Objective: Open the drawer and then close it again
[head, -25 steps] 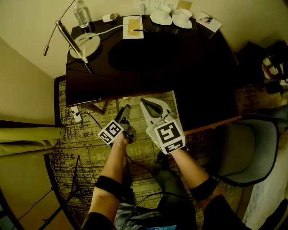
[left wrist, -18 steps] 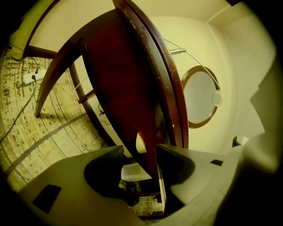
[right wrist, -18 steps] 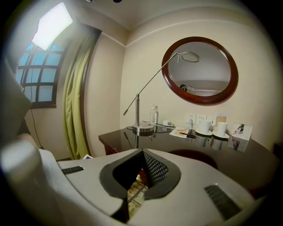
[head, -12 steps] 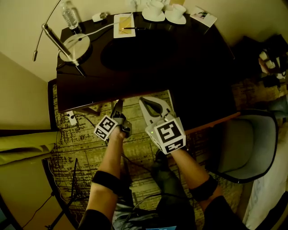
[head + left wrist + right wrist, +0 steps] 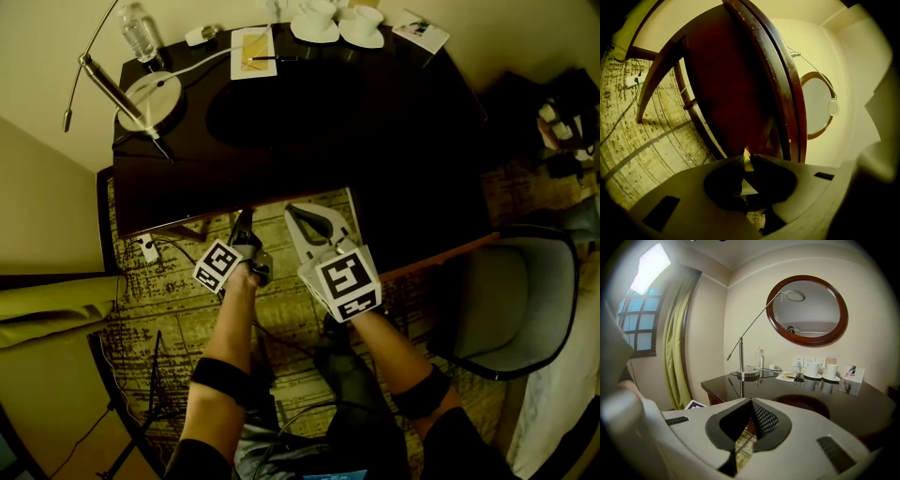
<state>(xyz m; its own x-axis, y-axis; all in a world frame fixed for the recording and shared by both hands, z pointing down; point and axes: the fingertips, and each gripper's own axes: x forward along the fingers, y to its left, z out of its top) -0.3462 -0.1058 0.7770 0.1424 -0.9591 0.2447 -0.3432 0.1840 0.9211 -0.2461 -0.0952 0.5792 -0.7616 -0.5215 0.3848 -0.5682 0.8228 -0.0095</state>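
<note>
Nothing is done yet — the drawer [image 5: 724, 89], right ahead of the left tool [image 5: 747, 157], looks shut. That tool's jaws have just been closing to a slit at its front; whether they pinch it I cannot tell. The right tool [image 5: 751, 400], pressed together and empty, hangs beside it.

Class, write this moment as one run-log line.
left gripper: jaws just closing, near-shut at desk front, nothing clearly between | right gripper: shut, empty | drawer: not seen open

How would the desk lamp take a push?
Lamp: long thin arm overhangs the base, so a high push would probably rock or tip it. The round base looks weighty; a low push likely slides it on the glossy desk.
</note>
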